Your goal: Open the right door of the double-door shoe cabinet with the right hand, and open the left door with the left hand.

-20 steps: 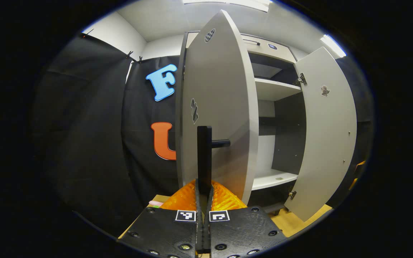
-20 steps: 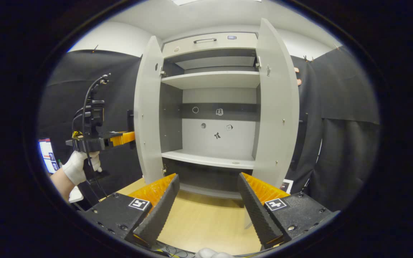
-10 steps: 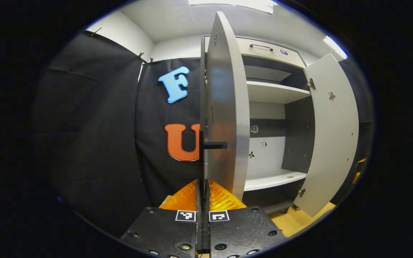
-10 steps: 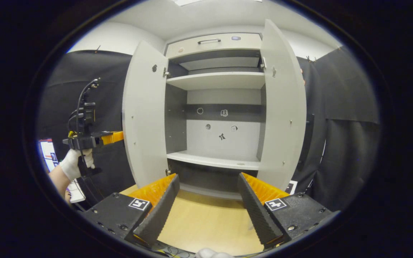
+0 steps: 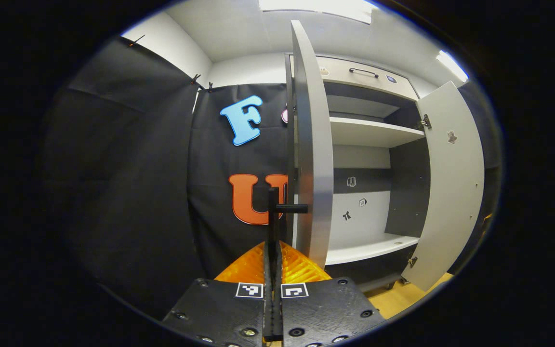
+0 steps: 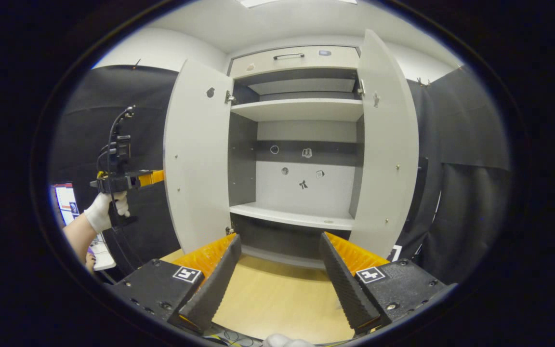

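Left hand-held gripper (image 5: 273, 250) was clenched on the black handle (image 5: 272, 217) of the left door (image 5: 313, 159), both orange fingers (image 5: 253, 265) pressed against the bar. Left door stood swung wide, seen nearly edge-on in the left gripper view. In the right gripper view the same door (image 6: 195, 154) hung open at the left of the shoe cabinet (image 6: 301, 62), with the left hand-held gripper (image 6: 154, 177) reaching behind it, held by a white-gloved hand (image 6: 106, 214). Right door (image 6: 386, 144) was open too (handle barely visible behind its edge). Right hand-held gripper (image 6: 280, 270) was released, fingers (image 6: 215, 284) spread apart, grasping nothing, well back from the cabinet over the wooden floor (image 6: 277, 299). 2 shelves (image 6: 299, 108) were visible inside, small stickers (image 6: 302, 184) on the back panel.
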Demonstrator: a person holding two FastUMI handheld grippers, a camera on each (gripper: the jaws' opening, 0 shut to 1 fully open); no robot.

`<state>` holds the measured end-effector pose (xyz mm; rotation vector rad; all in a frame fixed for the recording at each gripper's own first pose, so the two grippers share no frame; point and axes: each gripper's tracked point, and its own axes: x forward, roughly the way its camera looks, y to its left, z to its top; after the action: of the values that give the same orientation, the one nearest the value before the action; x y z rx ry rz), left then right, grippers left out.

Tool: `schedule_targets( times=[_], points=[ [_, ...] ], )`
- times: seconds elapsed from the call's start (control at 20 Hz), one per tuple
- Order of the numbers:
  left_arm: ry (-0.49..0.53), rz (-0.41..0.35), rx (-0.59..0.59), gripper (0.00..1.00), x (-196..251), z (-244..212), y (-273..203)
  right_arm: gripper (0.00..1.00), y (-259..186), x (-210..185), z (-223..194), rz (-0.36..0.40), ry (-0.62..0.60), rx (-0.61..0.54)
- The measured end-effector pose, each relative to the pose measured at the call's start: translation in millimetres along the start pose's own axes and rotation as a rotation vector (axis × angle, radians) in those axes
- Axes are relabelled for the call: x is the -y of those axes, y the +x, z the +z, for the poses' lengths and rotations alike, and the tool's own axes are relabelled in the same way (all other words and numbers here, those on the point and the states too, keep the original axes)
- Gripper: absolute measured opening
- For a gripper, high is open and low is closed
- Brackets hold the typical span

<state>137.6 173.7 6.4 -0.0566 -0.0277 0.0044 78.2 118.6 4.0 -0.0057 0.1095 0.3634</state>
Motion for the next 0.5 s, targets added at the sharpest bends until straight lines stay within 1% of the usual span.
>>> schedule_targets(
  times=[0.3, 0.5],
  points=[
    [0.009, 0.019, -0.030, 0.00, 0, -4, -6, 1.00, -1, 1, -1, -0.004, 0.004, -0.002],
    [0.051, 0.054, -0.080, 0.01, -3, -20, -23, 1.00, -2, 2, -1, -0.005, 0.011, 0.000]
  ],
)
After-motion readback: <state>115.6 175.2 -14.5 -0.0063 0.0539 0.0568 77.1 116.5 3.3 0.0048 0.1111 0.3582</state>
